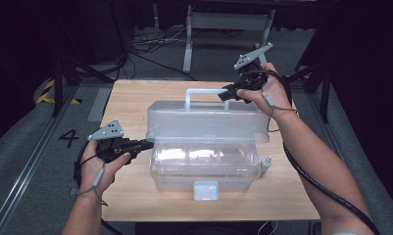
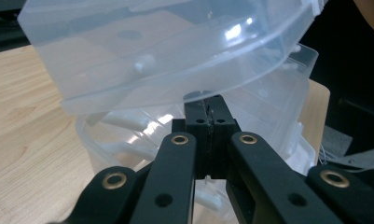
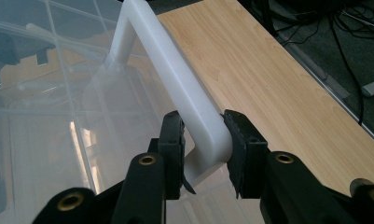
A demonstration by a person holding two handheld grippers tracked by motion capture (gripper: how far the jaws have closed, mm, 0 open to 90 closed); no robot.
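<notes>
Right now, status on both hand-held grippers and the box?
Right hand-held gripper clamped on white handle, lid raised. Left hand-held gripper shut, empty, under lid edge. Small bottle beside box.

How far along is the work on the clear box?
Done: the latch is free and the lid stands raised above the base. In hand: the right tongs grip the handle, while the left tongs, shut and empty, sit at the lid's edge. Left: swinging the lid fully open.

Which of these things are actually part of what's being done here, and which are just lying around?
In use:
- clear plastic box
- its raised lid
- white handle, clamped by the right gripper
- left gripper, jaws shut by the lid's edge

Lying about:
- small white bottle beside the box
- cables on the floor
</notes>
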